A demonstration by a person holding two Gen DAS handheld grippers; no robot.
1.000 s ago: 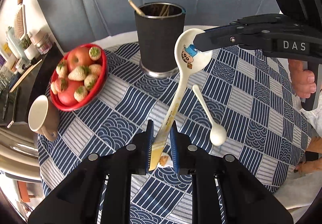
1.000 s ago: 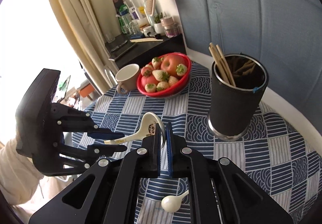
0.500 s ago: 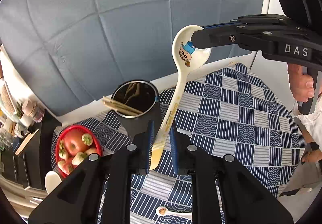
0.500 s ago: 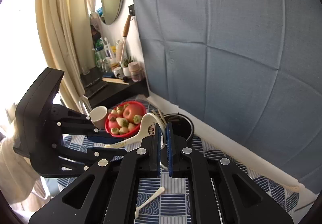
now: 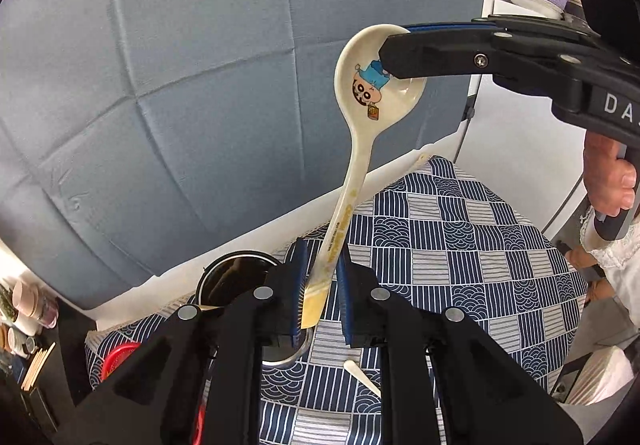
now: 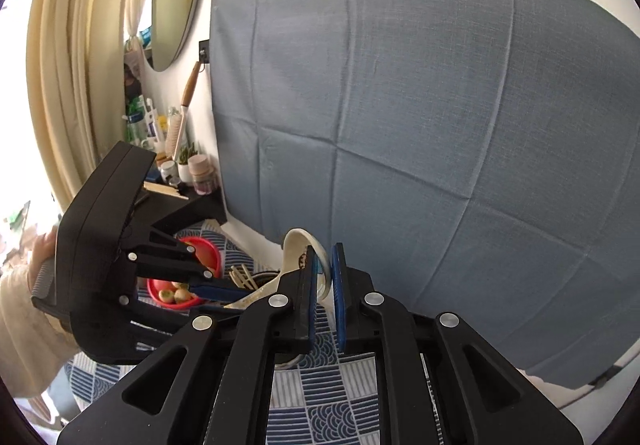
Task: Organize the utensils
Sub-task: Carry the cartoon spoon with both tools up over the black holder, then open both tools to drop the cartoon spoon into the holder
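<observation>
Both claws grip the ceramic spoon (image 5: 362, 93): left claw (image 5: 320, 285) on handle, right claw (image 6: 323, 285) on bowl rim. Uneven release may drop it beside the utensil cup (image 5: 228, 277).

Blue-grey cloth (image 6: 420, 125) covers the white wall beside cream curtains (image 6: 76, 57).

The black cup (image 5: 236, 277) and red bowl (image 5: 120, 359) sit mostly hidden behind the left gripper (image 5: 322, 285).
</observation>
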